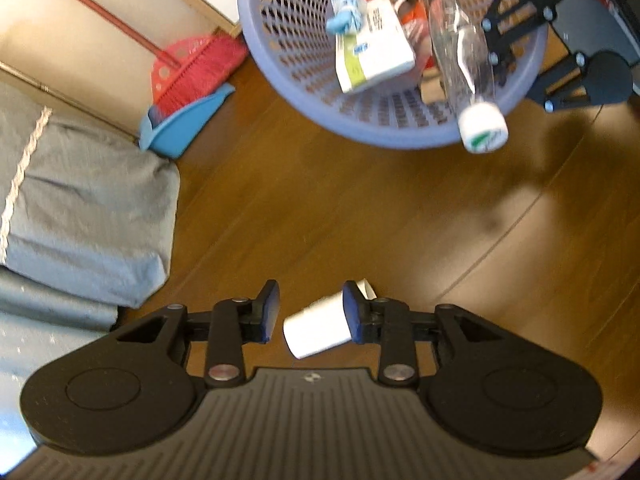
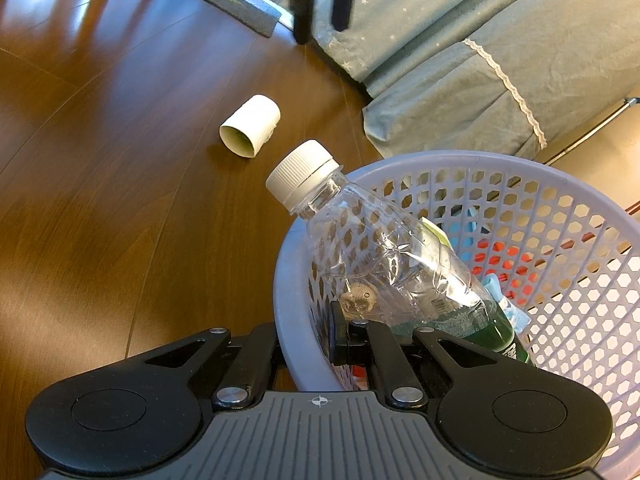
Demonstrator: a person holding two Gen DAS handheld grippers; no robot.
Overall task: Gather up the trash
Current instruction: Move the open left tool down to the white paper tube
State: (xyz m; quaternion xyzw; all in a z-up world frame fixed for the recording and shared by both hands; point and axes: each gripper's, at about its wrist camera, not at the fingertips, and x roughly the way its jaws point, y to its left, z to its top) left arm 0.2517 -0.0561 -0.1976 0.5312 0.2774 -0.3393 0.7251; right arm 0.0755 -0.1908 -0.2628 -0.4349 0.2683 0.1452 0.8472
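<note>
A clear crinkled plastic bottle [image 2: 384,256] is seen leaning over the perforated lavender basket [image 2: 568,184] rim, centre frame. The left gripper [image 1: 310,314] is spread wide above a white paper cup [image 1: 318,328] on bare wood floor [image 1: 360,208]. The right gripper [image 2: 304,340] straddles the rim; whether it is gripping cannot be told.

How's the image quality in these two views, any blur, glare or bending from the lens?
Left wrist view: soft with motion blur, most on the broom and the bottle; floorboard seams bow from the fisheye; dark shadows fall on the floor at right. Right wrist view: sharper; window glare streaks the wooden floor at upper left, the basket rim curves strongly, and the left gripper at top is blurred.
</note>
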